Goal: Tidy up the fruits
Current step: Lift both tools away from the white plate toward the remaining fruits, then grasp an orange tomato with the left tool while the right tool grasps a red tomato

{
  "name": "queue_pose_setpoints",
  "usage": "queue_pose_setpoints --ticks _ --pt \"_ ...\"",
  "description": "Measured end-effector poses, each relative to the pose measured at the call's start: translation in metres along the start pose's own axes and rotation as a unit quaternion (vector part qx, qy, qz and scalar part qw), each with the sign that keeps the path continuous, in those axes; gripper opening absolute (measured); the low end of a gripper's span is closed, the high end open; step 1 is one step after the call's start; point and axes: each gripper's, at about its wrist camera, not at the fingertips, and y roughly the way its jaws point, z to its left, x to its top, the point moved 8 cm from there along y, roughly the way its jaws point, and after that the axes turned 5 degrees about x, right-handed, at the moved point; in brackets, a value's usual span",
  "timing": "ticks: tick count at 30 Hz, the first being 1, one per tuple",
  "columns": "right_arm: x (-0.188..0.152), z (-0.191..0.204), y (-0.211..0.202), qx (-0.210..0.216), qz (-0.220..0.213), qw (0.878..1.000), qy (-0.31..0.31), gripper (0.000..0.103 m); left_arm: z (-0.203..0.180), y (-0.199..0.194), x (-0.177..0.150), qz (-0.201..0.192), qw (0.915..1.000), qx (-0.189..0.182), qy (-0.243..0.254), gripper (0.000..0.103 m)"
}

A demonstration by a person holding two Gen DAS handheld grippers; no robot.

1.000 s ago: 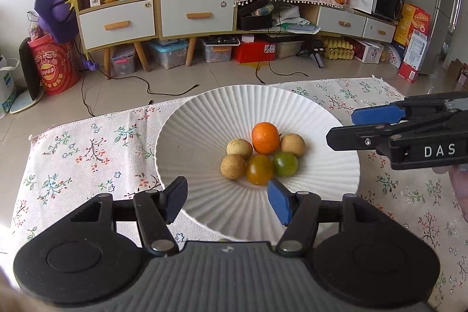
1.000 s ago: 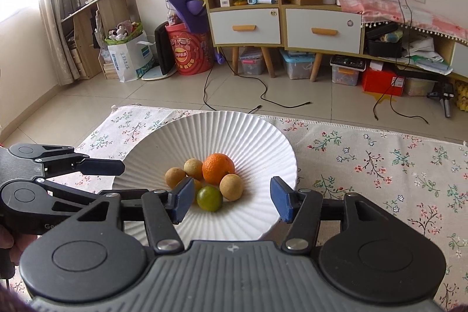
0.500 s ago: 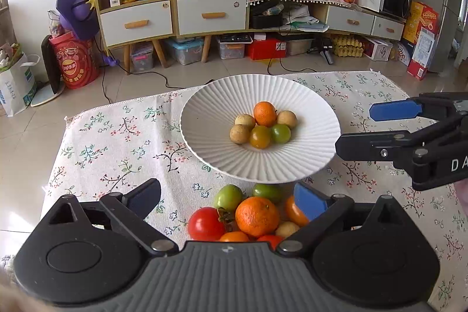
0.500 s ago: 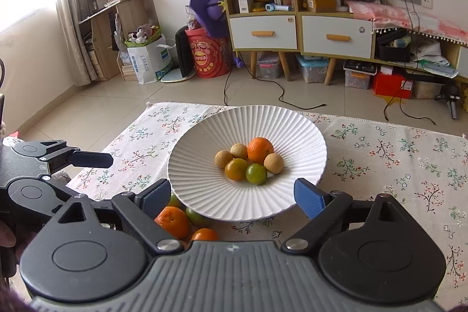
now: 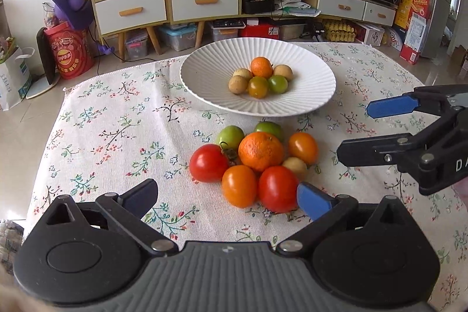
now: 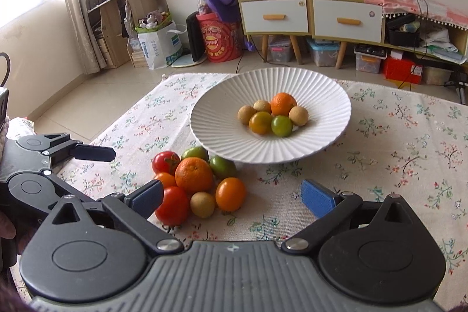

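Observation:
A white ribbed plate [image 5: 204,72] [image 6: 222,95] holds a mandarin [image 5: 261,67] and several small yellow and green fruits. In front of it on the cloth lies a pile: a mandarin [image 5: 260,151] [image 6: 193,174], red tomatoes [image 5: 208,163], orange tomatoes [image 6: 231,193] and green tomatoes [image 5: 230,135]. My left gripper [image 5: 228,196] hovers at the pile's near side, its jaws opening wide. The nearest tomatoes show between its fingertips, ungripped. My right gripper [image 6: 232,196] [image 5: 362,130] hangs at the pile's right, jaws also opening, pressing on nothing.
A floral cloth [image 5: 117,136] covers the low table; its left edge and far edge drop to tiled floor. Behind stand a drawer cabinet [image 5: 163,5], boxes and a red bucket [image 5: 70,51]. A hand [image 6: 7,227] holds the left gripper's body.
Both grippers have drawn back from above the plate toward the near side and opened their jaws wide. The pile of fruit on the cloth has come into view.

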Motion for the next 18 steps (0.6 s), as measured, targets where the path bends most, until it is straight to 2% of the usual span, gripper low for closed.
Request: queue_pose_setpoints --ticks 3,7,10,13,15,18 --pt "-0.011 0.005 0.002 -0.001 0.011 1.000 -0.020 0.100 0.001 0.002 -0.010 0.004 1.0000 -0.006 0.001 0.096" --pt "-0.017 0.007 0.007 -0.001 0.023 1.000 -0.018 0.098 0.003 0.004 -0.016 0.006 0.9998 -0.017 -0.003 0.095" --pt "-0.016 0.008 0.008 0.003 0.025 1.000 -0.013 0.093 0.006 0.008 -0.018 0.014 0.9995 -0.025 -0.012 0.090" --pt "-0.017 0.011 0.008 0.011 0.026 1.000 -0.006 0.079 0.007 0.011 -0.019 0.018 0.9990 -0.036 -0.020 0.078" --pt "-0.017 0.013 0.009 0.021 0.030 0.999 0.001 0.066 0.007 0.012 -0.019 0.019 0.9988 -0.041 -0.020 0.064" --pt "-0.019 0.016 0.010 0.035 0.038 0.999 0.002 0.051 0.009 0.014 -0.019 0.018 0.9984 -0.047 -0.026 0.050"
